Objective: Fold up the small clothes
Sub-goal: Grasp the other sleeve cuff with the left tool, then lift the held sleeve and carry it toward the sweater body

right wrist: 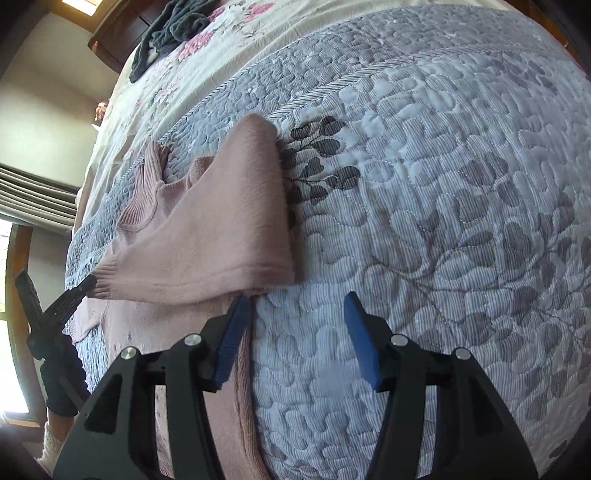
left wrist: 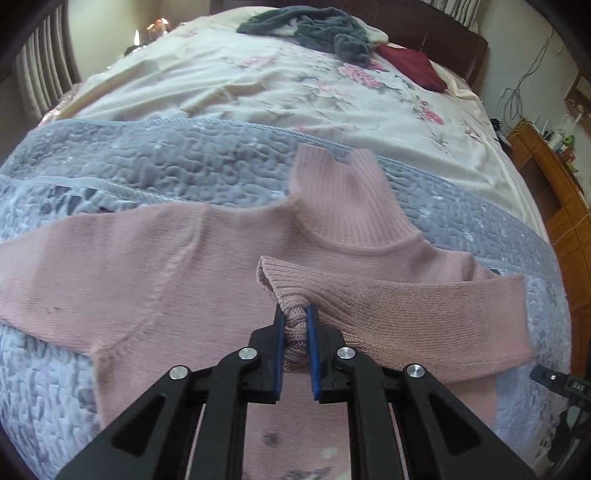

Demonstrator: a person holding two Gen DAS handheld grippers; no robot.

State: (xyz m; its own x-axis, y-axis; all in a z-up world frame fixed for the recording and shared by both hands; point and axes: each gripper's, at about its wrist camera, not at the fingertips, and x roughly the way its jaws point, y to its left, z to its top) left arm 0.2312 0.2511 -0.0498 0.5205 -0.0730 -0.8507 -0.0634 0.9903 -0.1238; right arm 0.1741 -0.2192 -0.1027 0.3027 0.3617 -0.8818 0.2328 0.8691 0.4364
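While the pink turtleneck sweater (left wrist: 184, 258) lies spread on the grey-blue quilted bedspread (left wrist: 166, 162), the left gripper (left wrist: 295, 314) has its blue-padded jaws clamped on the ribbed cuff (left wrist: 280, 284) of one sleeve (left wrist: 424, 314), and that sleeve is laid back across the sweater's chest, just below the ribbed collar (left wrist: 332, 192); the other sleeve runs out flat to the left of that view. Over on the right wrist view, the right gripper (right wrist: 295, 306) hangs with jaws wide apart and nothing between them, one blue pad (right wrist: 234, 332) just beside the sweater's side edge, the other pad over bare quilt; the folded sleeve (right wrist: 229, 229) sits ahead of it. Further up the bed, a cream floral sheet (left wrist: 295, 88) carries a dark grey knitted garment (left wrist: 314, 26) and a maroon cloth (left wrist: 413, 66); a small black part at the left view's right edge bears markings too blurred to read.
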